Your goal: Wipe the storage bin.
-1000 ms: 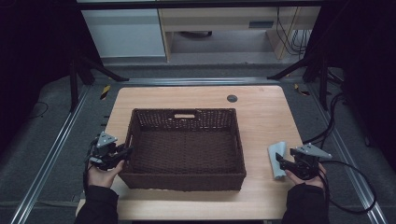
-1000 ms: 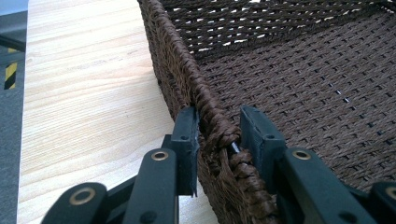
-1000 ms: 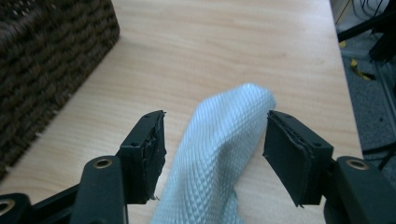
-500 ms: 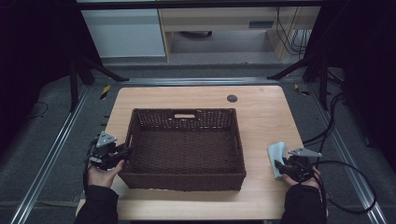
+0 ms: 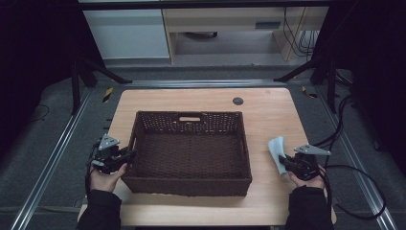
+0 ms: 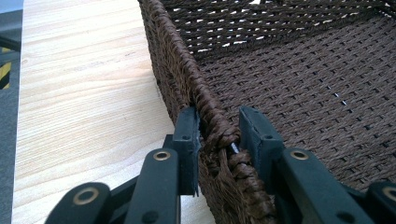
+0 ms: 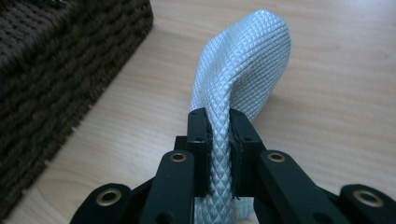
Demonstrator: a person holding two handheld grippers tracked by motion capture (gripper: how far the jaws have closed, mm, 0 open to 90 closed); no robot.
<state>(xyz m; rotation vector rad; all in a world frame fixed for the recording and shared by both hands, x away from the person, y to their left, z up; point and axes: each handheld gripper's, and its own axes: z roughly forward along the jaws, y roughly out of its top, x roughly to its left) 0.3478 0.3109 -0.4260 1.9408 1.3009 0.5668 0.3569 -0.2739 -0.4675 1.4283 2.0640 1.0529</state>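
Note:
A dark brown woven basket (image 5: pixel 239 143) stands in the middle of the wooden table (image 5: pixel 268 110). My left gripper (image 5: pixel 129 154) is at its left wall. In the left gripper view the basket's rim (image 6: pixel 180 70) runs between the pads of the left gripper (image 6: pixel 219 133), which have just been closing and now press on it from both sides. A pale blue-grey quilted cloth (image 5: pixel 276 146) lies right of the basket. My right gripper (image 5: pixel 283 160) has just been closing on the cloth's near end. In the right gripper view the cloth (image 7: pixel 247 56) arches up from the shut right gripper (image 7: pixel 219 126).
The basket's wall (image 7: pixel 56 70) lies close to the left of the cloth. A small round dark grommet (image 5: pixel 238 101) sits in the table's far side. Black cables (image 5: pixel 349 167) trail off the table's right edge. A white cabinet (image 5: pixel 127 33) stands beyond the table.
The right gripper's jaws went from open beside the cloth to shut on its near end, and that end now stands bunched up. The left gripper stayed at the basket's rim.

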